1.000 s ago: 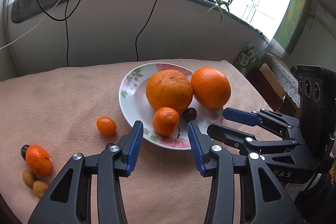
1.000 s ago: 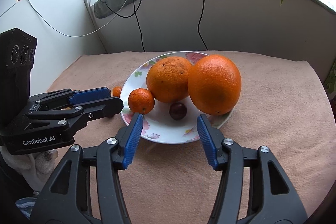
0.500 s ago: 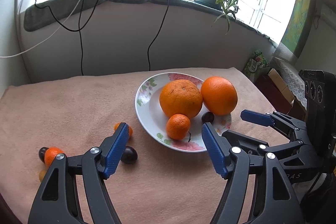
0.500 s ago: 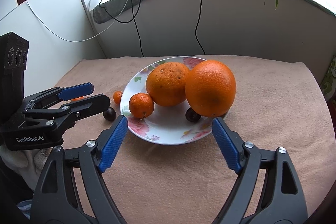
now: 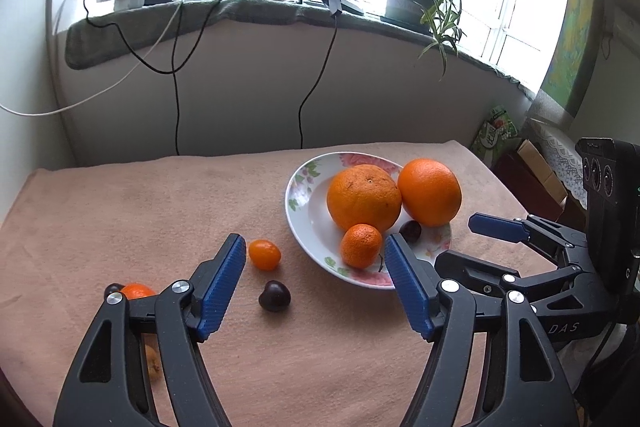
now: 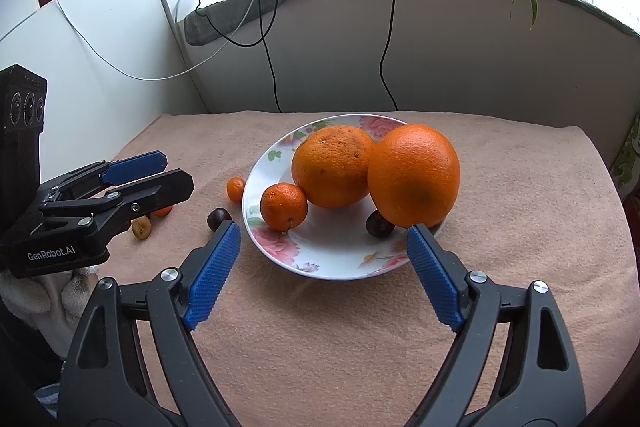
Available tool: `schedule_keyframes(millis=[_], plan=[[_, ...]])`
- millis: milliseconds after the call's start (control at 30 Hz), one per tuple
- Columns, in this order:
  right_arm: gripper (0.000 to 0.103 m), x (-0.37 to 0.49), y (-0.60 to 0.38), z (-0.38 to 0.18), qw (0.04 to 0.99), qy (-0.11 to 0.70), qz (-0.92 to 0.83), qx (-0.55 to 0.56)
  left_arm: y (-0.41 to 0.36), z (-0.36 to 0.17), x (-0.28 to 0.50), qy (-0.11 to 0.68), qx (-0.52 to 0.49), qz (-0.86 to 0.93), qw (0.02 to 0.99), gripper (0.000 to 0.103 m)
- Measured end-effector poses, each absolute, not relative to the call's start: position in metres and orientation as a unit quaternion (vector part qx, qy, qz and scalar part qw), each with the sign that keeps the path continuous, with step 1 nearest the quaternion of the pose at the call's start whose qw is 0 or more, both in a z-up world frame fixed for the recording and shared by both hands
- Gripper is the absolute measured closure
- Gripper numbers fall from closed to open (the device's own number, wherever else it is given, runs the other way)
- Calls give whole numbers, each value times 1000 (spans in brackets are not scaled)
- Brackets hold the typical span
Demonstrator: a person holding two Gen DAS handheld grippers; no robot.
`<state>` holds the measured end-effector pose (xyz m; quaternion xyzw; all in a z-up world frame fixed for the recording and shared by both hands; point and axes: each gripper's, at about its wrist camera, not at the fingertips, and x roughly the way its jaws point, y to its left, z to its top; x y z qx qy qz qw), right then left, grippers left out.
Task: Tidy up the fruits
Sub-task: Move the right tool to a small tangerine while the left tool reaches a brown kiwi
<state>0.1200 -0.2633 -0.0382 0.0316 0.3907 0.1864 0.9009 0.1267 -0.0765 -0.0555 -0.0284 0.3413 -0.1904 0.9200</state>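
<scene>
A flowered white plate (image 5: 298, 187) (image 6: 264, 163) on the pink cloth holds two big oranges (image 5: 363, 197) (image 6: 414, 175), a small mandarin (image 5: 361, 246) (image 6: 283, 206) and a dark cherry (image 5: 411, 231) (image 6: 378, 225). On the cloth left of the plate lie a kumquat (image 5: 264, 255) (image 6: 236, 189) and another dark cherry (image 5: 274, 295) (image 6: 218, 218). My left gripper (image 5: 313, 239) (image 6: 176, 173) hangs open above that cherry, holding nothing. My right gripper (image 6: 323, 227) (image 5: 460, 243) stands open at the plate's near rim, also holding nothing.
Further left on the cloth, a mandarin (image 5: 136, 291), a dark fruit (image 5: 112, 289) and a tan fruit (image 5: 152, 363) (image 6: 142, 227) sit partly behind my left finger. Cables hang down the wall behind. A potted plant (image 5: 404, 3) stands on the sill.
Both grippers' jaws have spread wider. The left gripper has drawn back and up, uncovering a dark cherry on the cloth. The cherry on the plate has rolled right against the big orange.
</scene>
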Motion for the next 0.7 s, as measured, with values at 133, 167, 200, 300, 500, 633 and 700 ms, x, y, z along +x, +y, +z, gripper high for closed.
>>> schedule_keyframes(millis=[133,167,200,300,500,633,700], plan=[[16,121,-255,-37,899,389,196,31,-66,-54,124,336,-34,-183,923,31],[16,121,-252,-36,899,388,198,30,-62,-53,124,335,-36,-181,924,31],[16,120,-250,-36,900,387,201,30,-58,-52,123,332,-38,-179,925,31],[16,119,-243,-36,900,383,207,27,-43,-51,122,327,-46,-167,929,31],[16,119,-226,-34,900,372,226,20,-5,-48,120,319,-59,-132,937,31],[16,118,-210,-35,897,370,243,7,24,-51,116,321,-74,-106,938,31],[16,117,-202,-36,894,372,251,-1,37,-54,113,323,-81,-94,938,31]])
